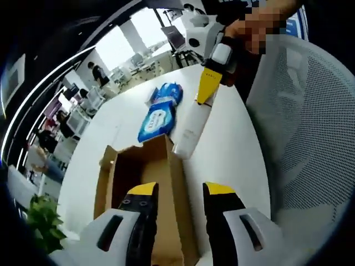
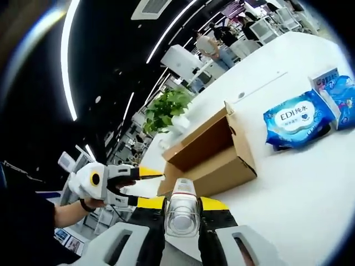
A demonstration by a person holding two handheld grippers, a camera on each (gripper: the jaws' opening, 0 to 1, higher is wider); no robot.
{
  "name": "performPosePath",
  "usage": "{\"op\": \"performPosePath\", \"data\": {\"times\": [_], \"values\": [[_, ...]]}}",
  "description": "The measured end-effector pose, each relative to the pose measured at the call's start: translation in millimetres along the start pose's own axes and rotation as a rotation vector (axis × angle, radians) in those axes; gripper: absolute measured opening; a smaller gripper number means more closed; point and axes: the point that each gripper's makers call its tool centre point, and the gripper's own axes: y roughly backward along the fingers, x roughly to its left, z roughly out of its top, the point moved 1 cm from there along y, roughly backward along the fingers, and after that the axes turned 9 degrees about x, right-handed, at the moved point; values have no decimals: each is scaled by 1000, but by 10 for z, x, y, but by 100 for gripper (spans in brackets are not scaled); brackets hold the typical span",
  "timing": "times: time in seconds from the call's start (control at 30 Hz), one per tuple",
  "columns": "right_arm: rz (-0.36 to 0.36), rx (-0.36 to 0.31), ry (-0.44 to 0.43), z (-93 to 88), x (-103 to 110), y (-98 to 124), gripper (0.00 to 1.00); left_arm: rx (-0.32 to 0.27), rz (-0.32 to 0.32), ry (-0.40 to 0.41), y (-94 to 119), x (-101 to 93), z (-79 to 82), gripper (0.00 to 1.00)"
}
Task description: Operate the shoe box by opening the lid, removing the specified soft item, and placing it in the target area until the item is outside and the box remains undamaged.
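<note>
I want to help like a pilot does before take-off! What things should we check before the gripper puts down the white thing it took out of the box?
1. Item is out of the box: ok. The white soft pack hangs above the table, past the cardboard box.
2. Grip is firm: ok. The right gripper is shut on the pack's end.
3. Box is open: ok, flaps stand up in both views.
4. Box is undamaged: cannot tell, only part of it shows.
5. Landing spot is free: ok. Bare table lies beside the blue tissue packs.
6. Left gripper is out of the way: ok, open, over the box.
</note>
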Motion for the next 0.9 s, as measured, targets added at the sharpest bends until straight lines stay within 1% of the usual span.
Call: {"op": "performPosePath", "data": {"times": [0.03, 0.07, 0.1, 0.17, 0.2, 0.27, 0.37, 0.43, 0.6, 0.77, 0.9], "values": [[-3, 1, -1, -5, -11, 5, 18, -4, -1, 35, 6, 15, -29, 34], [-7, 3, 0, -15, -26, 13, 18, -17, 4, 90, 18, 49, -64, 34], [-9, 3, 0, -21, -36, 19, 18, -27, 8, 123, 29, 71, -84, 34], [-12, 5, -3, -38, -52, 34, 18, -57, 13, 223, 55, 114, -118, 35], [-14, 6, -5, -48, -62, 41, 18, -67, 9, 282, 61, 130, -150, 38], [-20, 9, -5, -61, -80, 53, 18, -81, 11, 349, 68, 146, -197, 41], [-25, 11, -5, -58, -102, 73, 18, -99, 3, 421, 78, 133, -240, 42], [-28, 12, -2, -35, -117, 96, 18, -111, 5, 462, 88, 139, -262, 42], [-38, 11, 5, 60, -193, 168, 18, -115, 11, 507, 80, 148, -297, 42], [-60, 25, 24, 147, -302, 235, 18, -134, 25, 570, 81, 175, -298, 42], [-76, 18, 28, 295, -433, 321, 18, -140, 27, 605, 75, 172, -306, 42]]}}
